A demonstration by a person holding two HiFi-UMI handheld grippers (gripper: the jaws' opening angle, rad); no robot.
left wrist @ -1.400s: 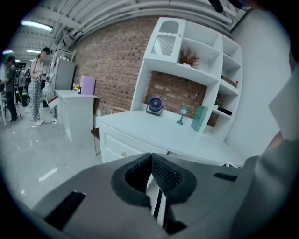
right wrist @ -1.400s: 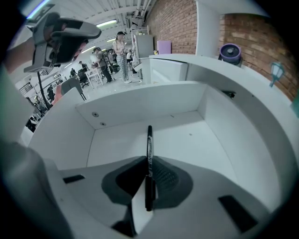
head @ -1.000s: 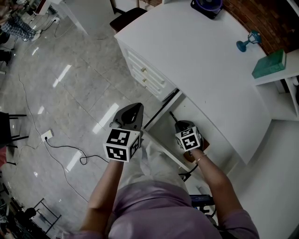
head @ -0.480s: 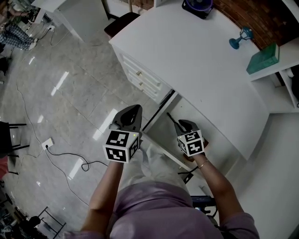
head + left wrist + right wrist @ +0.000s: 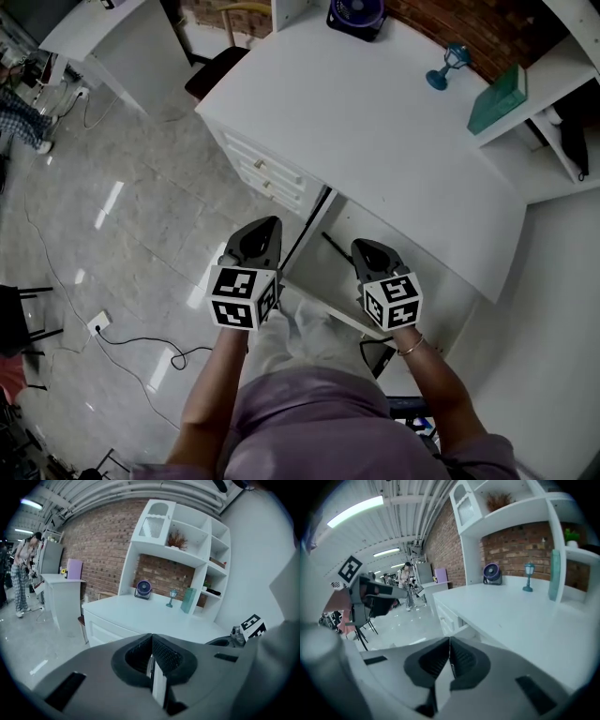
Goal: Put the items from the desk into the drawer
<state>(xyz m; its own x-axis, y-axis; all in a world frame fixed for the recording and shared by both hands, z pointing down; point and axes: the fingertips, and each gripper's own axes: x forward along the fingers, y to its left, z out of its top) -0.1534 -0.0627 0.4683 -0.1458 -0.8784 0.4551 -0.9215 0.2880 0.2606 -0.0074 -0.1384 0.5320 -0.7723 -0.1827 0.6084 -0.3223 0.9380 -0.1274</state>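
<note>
A white desk (image 5: pixel 375 141) carries a dark blue fan (image 5: pixel 354 14), a small teal lamp (image 5: pixel 454 64) and a teal box (image 5: pixel 498 98) along its far side. These show again in the left gripper view as fan (image 5: pixel 143 588), lamp (image 5: pixel 172 597) and box (image 5: pixel 189 600). Closed drawers (image 5: pixel 272 173) sit in the desk's left end. My left gripper (image 5: pixel 265 225) is held in front of the desk by the drawers, shut and empty. My right gripper (image 5: pixel 363 247) hangs before the desk's knee space, also shut with nothing in it.
A dark stool (image 5: pixel 214 70) stands at the desk's left end, and a second white desk (image 5: pixel 103 23) is beyond it. White shelves (image 5: pixel 562 84) rise at the right. A cable (image 5: pixel 141 337) trails over the glossy floor. A person (image 5: pixel 21 573) stands far back.
The head view has shifted, so more of the desk and shelves shows. Both grippers stay shut; the right one has lifted slightly and come level with the left.
</note>
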